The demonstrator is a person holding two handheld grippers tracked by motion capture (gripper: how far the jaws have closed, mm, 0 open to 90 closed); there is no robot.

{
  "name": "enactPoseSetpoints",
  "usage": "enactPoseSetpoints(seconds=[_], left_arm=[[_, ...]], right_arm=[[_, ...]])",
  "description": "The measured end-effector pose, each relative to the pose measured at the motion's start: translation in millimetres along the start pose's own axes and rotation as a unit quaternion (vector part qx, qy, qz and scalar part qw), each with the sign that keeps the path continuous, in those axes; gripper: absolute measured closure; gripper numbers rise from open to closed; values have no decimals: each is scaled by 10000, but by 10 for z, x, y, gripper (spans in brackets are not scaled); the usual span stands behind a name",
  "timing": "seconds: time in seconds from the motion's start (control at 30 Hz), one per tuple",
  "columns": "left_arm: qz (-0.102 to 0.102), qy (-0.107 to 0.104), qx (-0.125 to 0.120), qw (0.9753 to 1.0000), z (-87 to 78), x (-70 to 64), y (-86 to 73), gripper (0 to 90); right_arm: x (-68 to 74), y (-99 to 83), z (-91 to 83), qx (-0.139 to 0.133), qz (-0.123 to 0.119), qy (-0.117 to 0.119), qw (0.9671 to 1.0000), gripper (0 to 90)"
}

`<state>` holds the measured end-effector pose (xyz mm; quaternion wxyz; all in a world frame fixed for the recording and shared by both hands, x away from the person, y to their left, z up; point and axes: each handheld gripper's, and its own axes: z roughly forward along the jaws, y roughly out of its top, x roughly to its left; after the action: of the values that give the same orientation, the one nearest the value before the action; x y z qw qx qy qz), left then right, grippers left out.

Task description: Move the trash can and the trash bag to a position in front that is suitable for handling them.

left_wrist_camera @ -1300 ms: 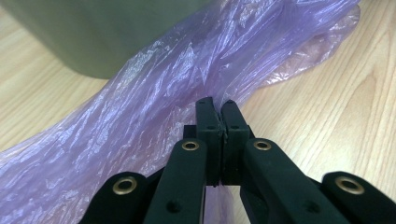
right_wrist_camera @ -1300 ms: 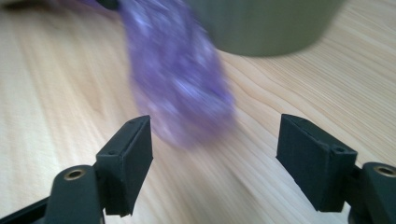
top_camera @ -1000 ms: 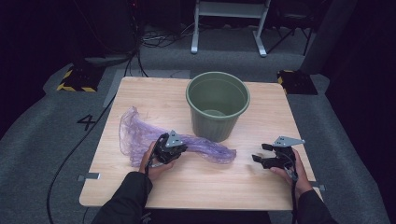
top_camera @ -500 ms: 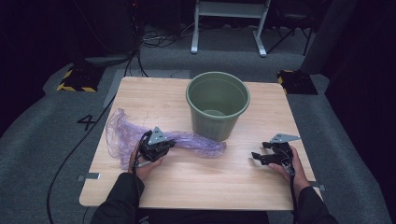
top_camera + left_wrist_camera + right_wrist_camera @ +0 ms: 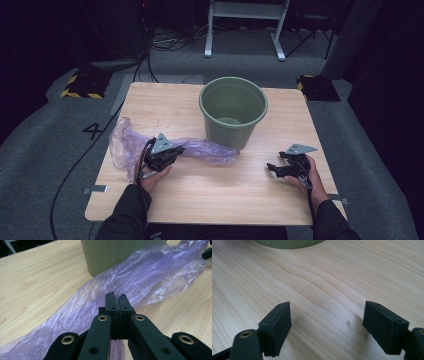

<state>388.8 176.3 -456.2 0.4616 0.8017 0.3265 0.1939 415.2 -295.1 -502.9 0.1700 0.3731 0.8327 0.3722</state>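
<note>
Wooden table [image 5: 210,195]: left gripper [image 5: 116,302] jaws pinch purple plastic bag [image 5: 140,277] at bucket's [image 5: 233,111] 8 o'clock, likely for lining; right gripper [image 5: 327,327] jaws spread, idle.

Count on the light wooden counter [image 5: 220,195]: one round green plastic bucket [image 5: 233,112], standing upright. One crumpled translucent purple plastic bag [image 5: 130,142], lying flat.

Tools: two black two-jaw grippers, each topped by one grey three-cornered plate. One is the left gripper [image 5: 176,151], one the right gripper [image 5: 270,167]. Two hands on them, one apiece.

Floor around the counter: two yellow-and-black striped blocks [image 5: 80,86], one at each far corner. One white metal frame [image 5: 246,22] behind. One painted numeral "4" [image 5: 93,131].
</note>
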Motion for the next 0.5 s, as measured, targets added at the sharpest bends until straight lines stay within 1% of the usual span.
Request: enactPoseSetpoints(seconds=[0.07, 0.13, 0.27, 0.3, 0.37, 0.5], left_arm=[[9, 33, -32, 10000, -13, 5, 11, 893], [-26, 43, -59, 10000, -16, 6, 15, 893], [-10, 48, -47, 10000, -6, -4, 28, 893], [33, 62, -47, 10000, -5, -6, 36, 893], [1, 58, -75, 10000, -5, -13, 46, 893], [29, 85, -146, 9999, -23, -25, 69, 894]], right_arm=[[0, 1, 1, 0, 0, 2, 10000, 223], [-2, 2, 2, 2, -4, 5, 10000, 223], [-1, 4, 4, 4, -1, 1, 10000, 221], [-1, 4, 5, 3, -3, 0, 10000, 221], [-1, 4, 5, 3, -3, 0, 10000, 221], [-1, 4, 4, 5, -4, 3, 10000, 221]])
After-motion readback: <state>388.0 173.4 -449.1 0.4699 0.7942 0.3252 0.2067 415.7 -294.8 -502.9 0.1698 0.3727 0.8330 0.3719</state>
